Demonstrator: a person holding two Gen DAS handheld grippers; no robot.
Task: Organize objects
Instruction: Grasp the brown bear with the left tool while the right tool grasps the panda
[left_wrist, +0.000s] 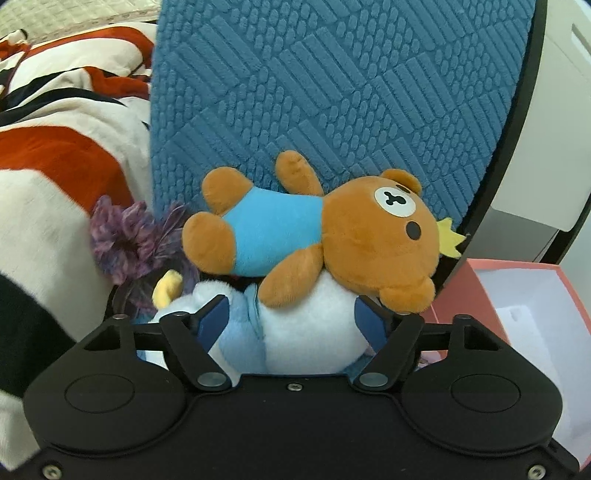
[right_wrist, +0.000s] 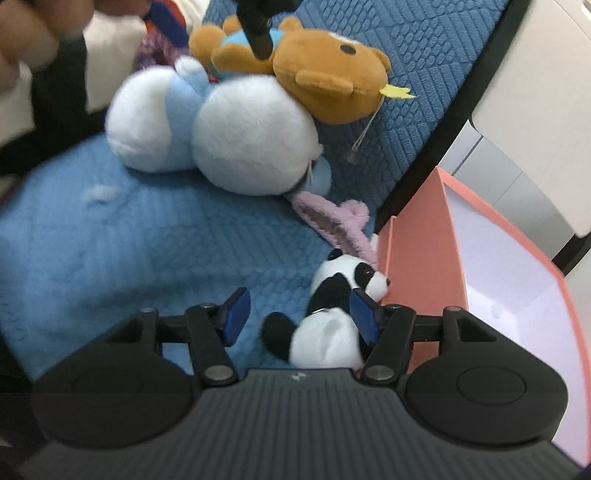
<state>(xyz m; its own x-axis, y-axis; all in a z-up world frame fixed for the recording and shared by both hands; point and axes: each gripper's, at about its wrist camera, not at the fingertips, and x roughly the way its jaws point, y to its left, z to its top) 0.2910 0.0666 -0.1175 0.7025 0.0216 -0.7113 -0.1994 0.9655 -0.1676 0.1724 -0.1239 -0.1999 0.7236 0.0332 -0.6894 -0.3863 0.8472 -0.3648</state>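
Left wrist view first: far left of the frame is a rumpled red, white and black fleece blanket (left_wrist: 55, 155), then a frilly purple fabric scrunchie (left_wrist: 129, 240) sitting right at the edge of the round table with a textured blue quilted cover (left_wrist: 332, 92). In the middle, a brown plush bear in a light blue shirt (left_wrist: 314, 229) lies on its side, draped over a white and pale blue round plush toy (left_wrist: 303, 325). The left gripper (left_wrist: 291, 321) has its blue pads on both sides of that white toy; they look like they're touching it, but I can't tell if they're really squeezing. Far right is an open pink cardboard box with a white inside (left_wrist: 524, 295).

Right wrist view: the small black and white plush panda (right_wrist: 332, 314) lies low and right of centre on the blue cover, right against the pink box. The right gripper (right_wrist: 303, 317) is spread, right pad against the panda, left pad clear of it. A fuzzy pink plush piece (right_wrist: 332, 221) lies just above the panda.
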